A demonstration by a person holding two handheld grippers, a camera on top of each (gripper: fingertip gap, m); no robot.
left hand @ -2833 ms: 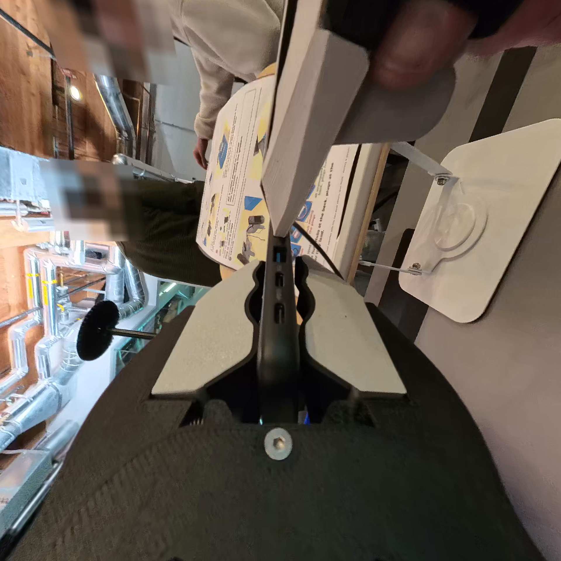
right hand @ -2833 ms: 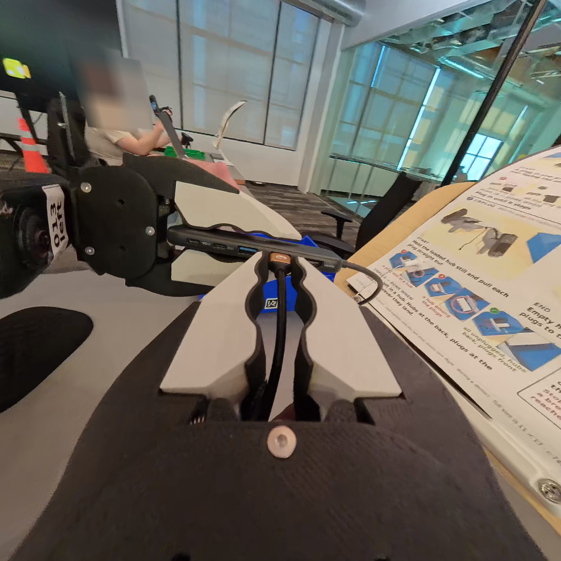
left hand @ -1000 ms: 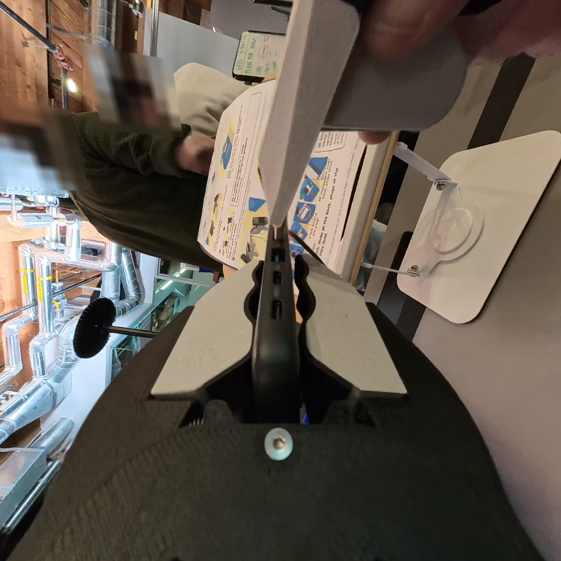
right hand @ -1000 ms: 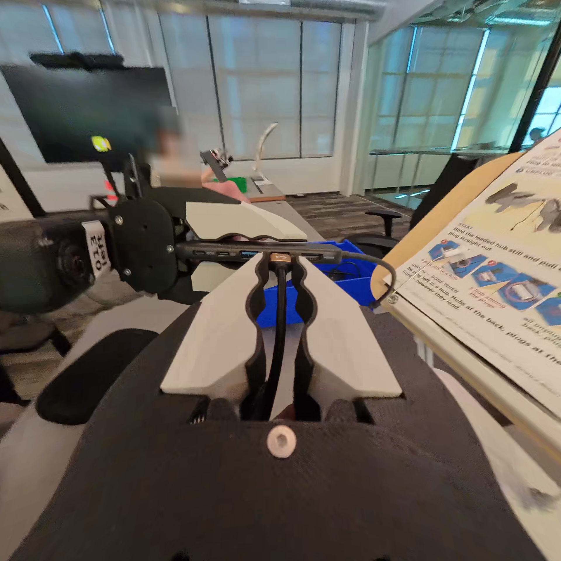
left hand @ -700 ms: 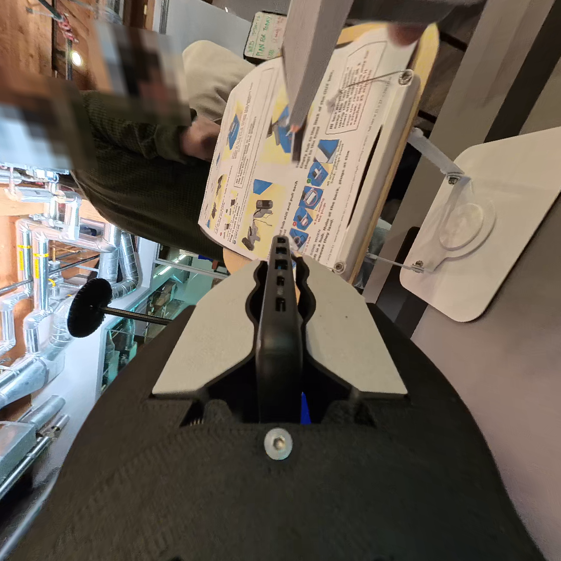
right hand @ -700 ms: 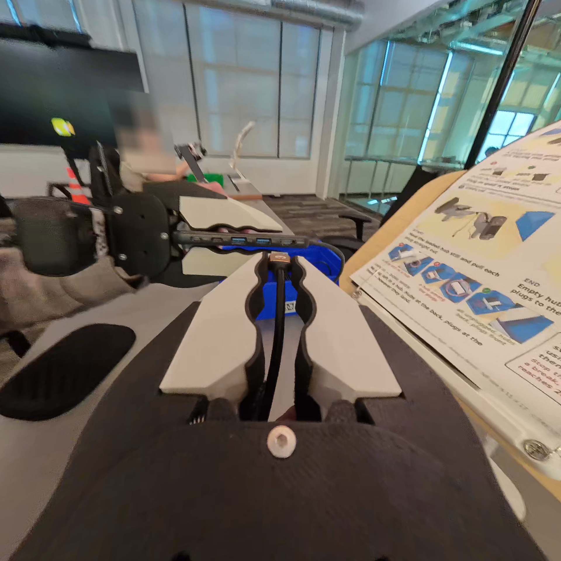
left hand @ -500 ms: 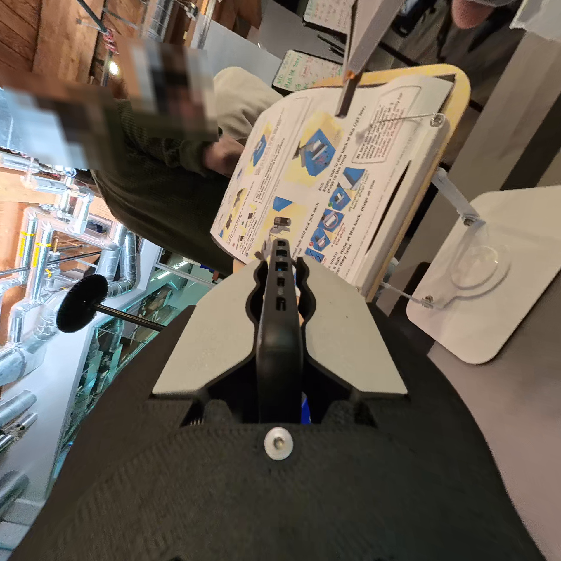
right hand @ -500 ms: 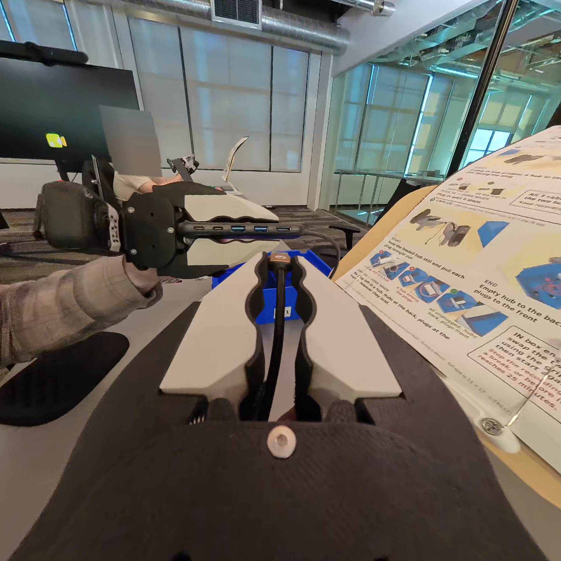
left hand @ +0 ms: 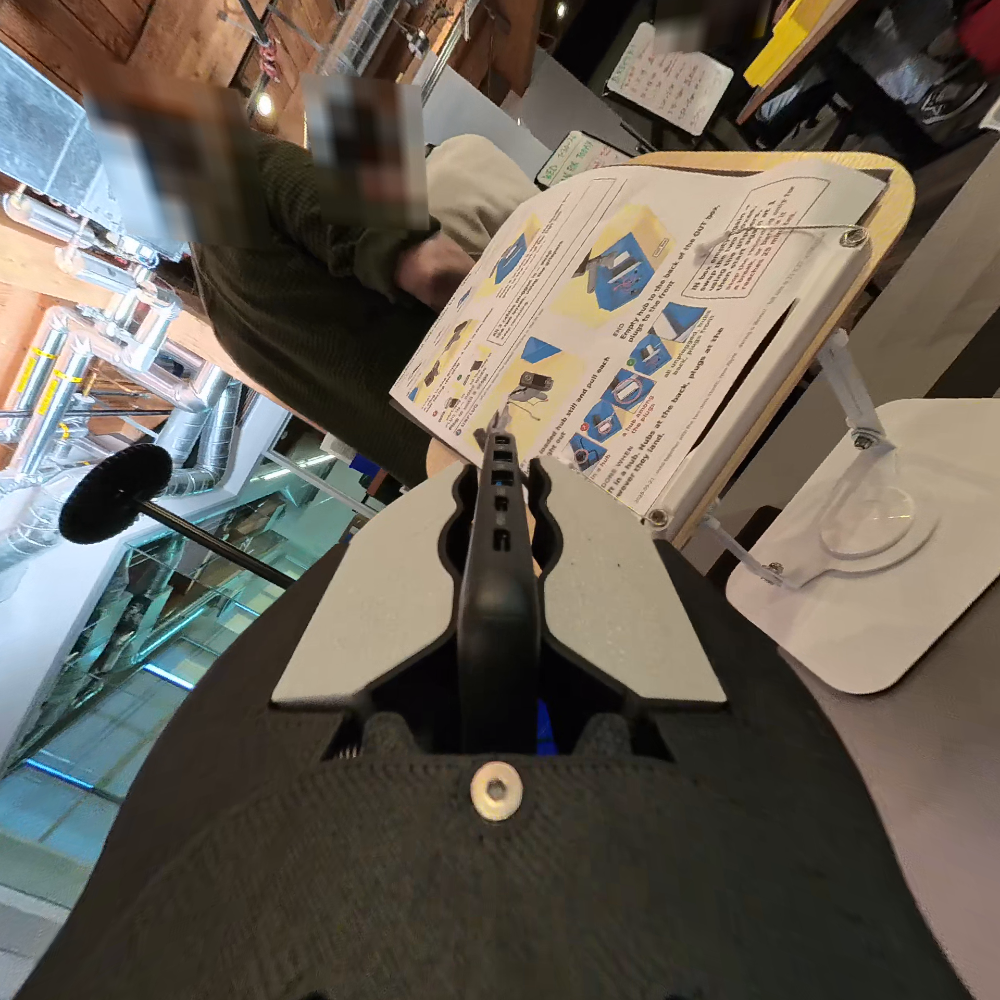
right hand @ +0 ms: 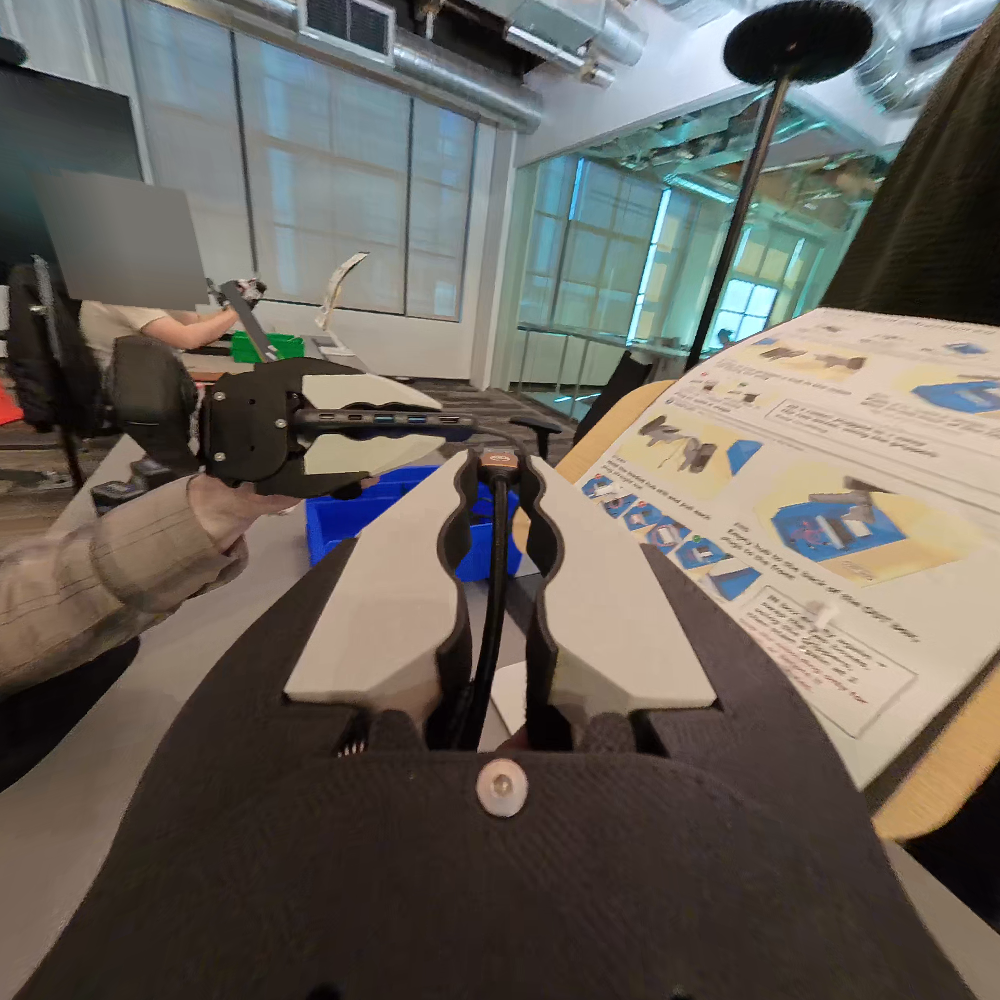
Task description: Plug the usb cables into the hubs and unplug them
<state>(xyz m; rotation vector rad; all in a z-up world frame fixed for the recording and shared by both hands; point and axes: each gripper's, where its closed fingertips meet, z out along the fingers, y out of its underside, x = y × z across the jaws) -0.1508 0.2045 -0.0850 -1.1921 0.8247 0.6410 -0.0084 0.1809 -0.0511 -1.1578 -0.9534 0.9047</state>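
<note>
The left gripper (right hand: 373,427) is pinched on a slim dark USB hub (right hand: 379,419), holding it level in the air above the grey table (right hand: 135,768), with its row of ports facing the right wrist view. In the left wrist view the same hub (left hand: 498,519) runs straight out between the pads toward 12 o'clock, and every port that shows there looks empty. The right gripper (right hand: 500,471) is closed on a black USB cable (right hand: 495,568), its orange-collared plug (right hand: 498,457) sticking out at the tips. That plug sits just below and at about 4 o'clock of the hub's far end, apart from it, not seated in any port.

Judging from this, the cable in hand is unplugged and free of the hub. Whether other cables remain to be plugged or pulled cannot be told. A blue bin (right hand: 389,514) stands on the table behind the grippers, and an instruction sheet on a wooden stand (right hand: 811,487) lies at 3 o'clock.
</note>
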